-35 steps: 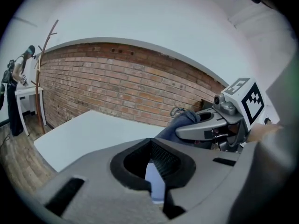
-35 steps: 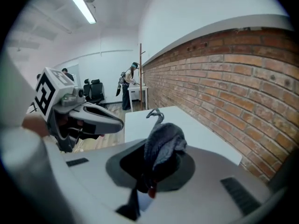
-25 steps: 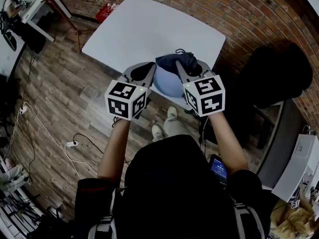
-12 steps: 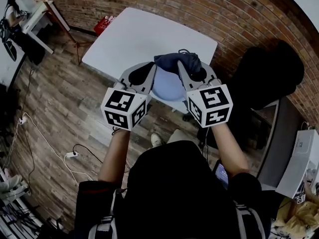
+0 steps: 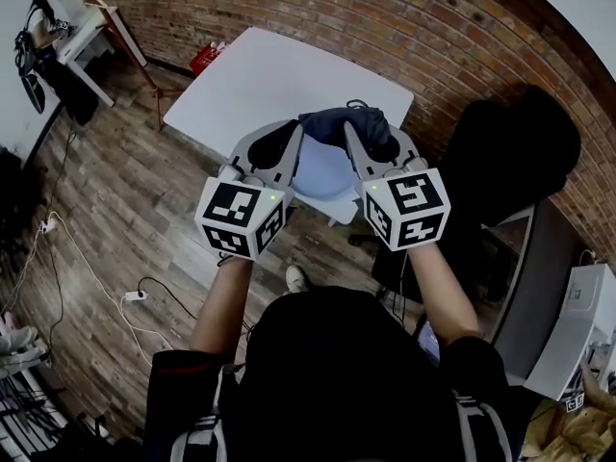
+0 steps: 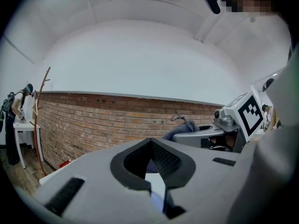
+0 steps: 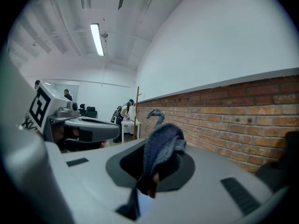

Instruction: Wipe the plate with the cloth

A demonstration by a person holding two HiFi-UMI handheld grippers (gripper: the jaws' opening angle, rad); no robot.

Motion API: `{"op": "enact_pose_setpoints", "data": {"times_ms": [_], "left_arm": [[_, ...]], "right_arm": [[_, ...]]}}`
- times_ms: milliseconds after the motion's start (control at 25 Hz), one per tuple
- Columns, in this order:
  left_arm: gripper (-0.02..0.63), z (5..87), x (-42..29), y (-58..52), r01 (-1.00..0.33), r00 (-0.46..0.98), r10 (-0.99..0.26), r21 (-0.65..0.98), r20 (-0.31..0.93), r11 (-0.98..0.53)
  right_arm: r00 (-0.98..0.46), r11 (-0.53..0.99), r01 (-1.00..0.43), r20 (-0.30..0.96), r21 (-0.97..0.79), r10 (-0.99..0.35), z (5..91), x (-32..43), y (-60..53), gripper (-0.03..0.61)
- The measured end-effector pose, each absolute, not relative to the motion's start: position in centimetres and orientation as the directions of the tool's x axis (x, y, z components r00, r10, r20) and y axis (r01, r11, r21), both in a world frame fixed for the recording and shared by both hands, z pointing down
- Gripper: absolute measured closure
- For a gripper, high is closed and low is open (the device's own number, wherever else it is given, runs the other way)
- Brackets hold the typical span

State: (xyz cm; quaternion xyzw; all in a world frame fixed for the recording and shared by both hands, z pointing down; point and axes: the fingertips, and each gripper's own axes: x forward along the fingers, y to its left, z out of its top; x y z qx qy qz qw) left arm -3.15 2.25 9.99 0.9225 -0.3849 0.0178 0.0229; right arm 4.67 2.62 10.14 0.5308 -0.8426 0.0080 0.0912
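The pale blue plate [image 5: 322, 175] sits at the near edge of the white bench [image 5: 260, 70], with only the dark blue cloth [image 5: 343, 122] bunched over its far rim. The left tool [image 5: 292, 142] is clamped on the plate's left rim. The right tool [image 5: 369, 139] pinches the crumpled cloth.

1. Beyond the plate [image 5: 322, 176], the white table [image 5: 279, 75] lies open up to the brick wall [image 5: 385, 27].
2. The cloth [image 5: 345, 123] covers the plate's far rim.
3. The left gripper [image 5: 287, 141] and right gripper [image 5: 371, 138] flank the plate closely.
4. Right of the plate stands a black bulk [image 5: 510, 152].
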Motion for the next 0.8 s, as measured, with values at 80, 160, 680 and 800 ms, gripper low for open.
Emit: {"op": "enact_pose_setpoints", "data": {"times_ms": [80, 160, 680, 800], "left_arm": [[0.594, 9.4, -2.6, 3.0, -0.724, 0.69, -0.723, 0.022, 0.04, -0.69], [0.594, 9.1, -2.3, 3.9, -0.738, 0.675, -0.737, 0.022, 0.033, -0.674], [0.594, 8.1, -0.5, 9.9, -0.767, 0.642, -0.767, 0.003, 0.007, -0.642], [0.594, 8.1, -0.4, 11.1, -0.772, 0.635, -0.772, -0.001, 0.003, -0.635]], "right_arm": [[-0.431, 0.446, -0.891, 0.153, 0.084, -0.889, 9.5, 5.2, 3.4, 0.537], [-0.442, 0.457, -0.885, 0.15, 0.085, -0.884, 9.2, 5.7, 4.2, 0.537], [-0.481, 0.491, -0.87, 0.134, 0.053, -0.867, 9.2, 7.2, 9.8, 0.537], [-0.48, 0.49, -0.87, 0.135, 0.056, -0.867, 9.3, 7.6, 10.8, 0.537]]}}
